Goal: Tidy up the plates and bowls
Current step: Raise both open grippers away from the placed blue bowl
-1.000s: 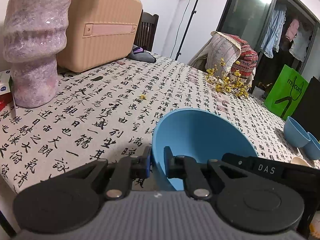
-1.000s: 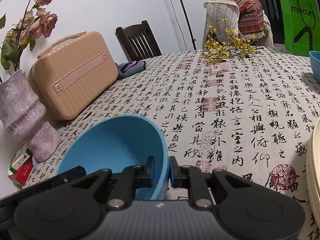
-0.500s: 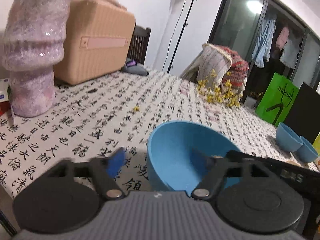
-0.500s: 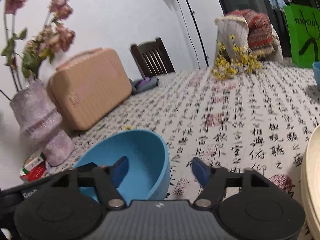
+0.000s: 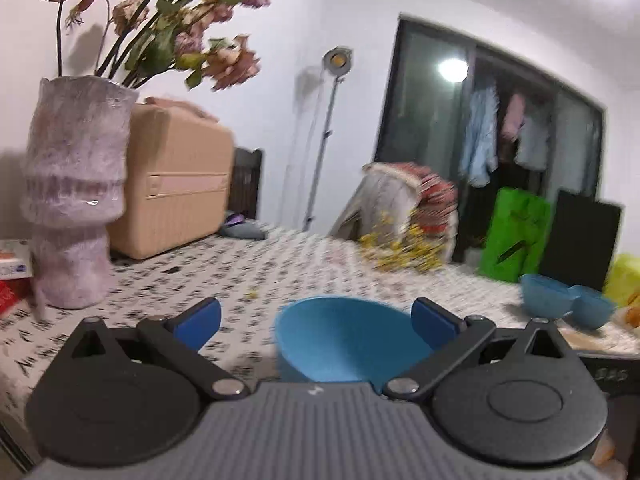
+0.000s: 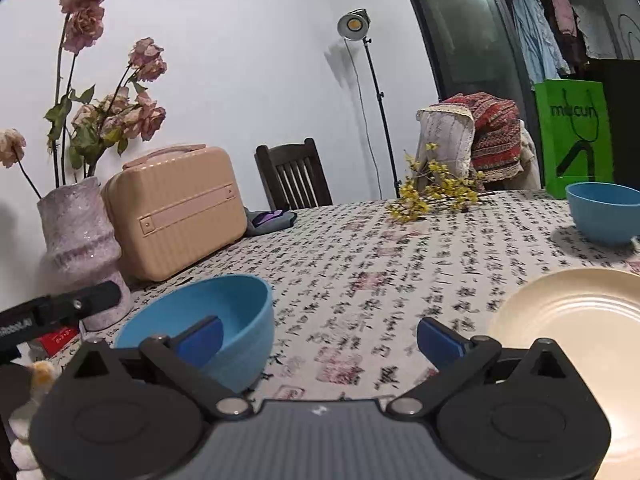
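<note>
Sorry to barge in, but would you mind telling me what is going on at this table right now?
A person with a handheld gripper in each hand is sorting dishes. Both the left gripper and the right gripper have just been opening and now grip nothing. The blue bowl they had held sits free on the tablecloth. A cream plate lies to the right, with more blue bowls farther back.

On the table [image 6: 400, 264], a bowl [image 6: 208, 316] sits left of a plate [image 6: 568, 320].
</note>
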